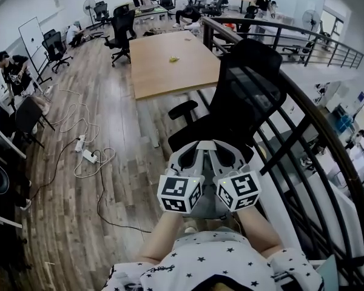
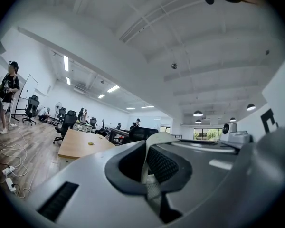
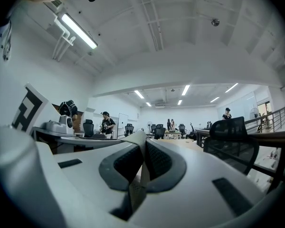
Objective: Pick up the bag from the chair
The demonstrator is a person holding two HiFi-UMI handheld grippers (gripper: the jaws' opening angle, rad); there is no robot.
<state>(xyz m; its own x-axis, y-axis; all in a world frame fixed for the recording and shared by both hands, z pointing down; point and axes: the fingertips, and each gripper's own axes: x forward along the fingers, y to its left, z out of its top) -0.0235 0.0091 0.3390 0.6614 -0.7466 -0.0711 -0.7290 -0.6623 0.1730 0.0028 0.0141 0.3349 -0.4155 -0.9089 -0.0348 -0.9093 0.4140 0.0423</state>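
Observation:
A black office chair stands just ahead of me with its mesh back (image 1: 250, 80) to the right and its seat (image 1: 191, 132) below my grippers. No bag shows on the seat or in any view; the grippers hide part of the seat. My left gripper (image 1: 196, 152) and right gripper (image 1: 222, 152) are held side by side close to my chest, over the seat's near edge. In the left gripper view the left gripper (image 2: 152, 144) has its jaws pressed together with nothing between them. The right gripper (image 3: 142, 144) looks the same in its own view, with the chair back (image 3: 230, 137) to its right.
A wooden table (image 1: 170, 62) stands beyond the chair. A dark curved railing (image 1: 318, 123) runs along the right. Cables and power strips (image 1: 88, 155) lie on the wood floor to the left. More office chairs (image 1: 122, 32) and several people are farther off.

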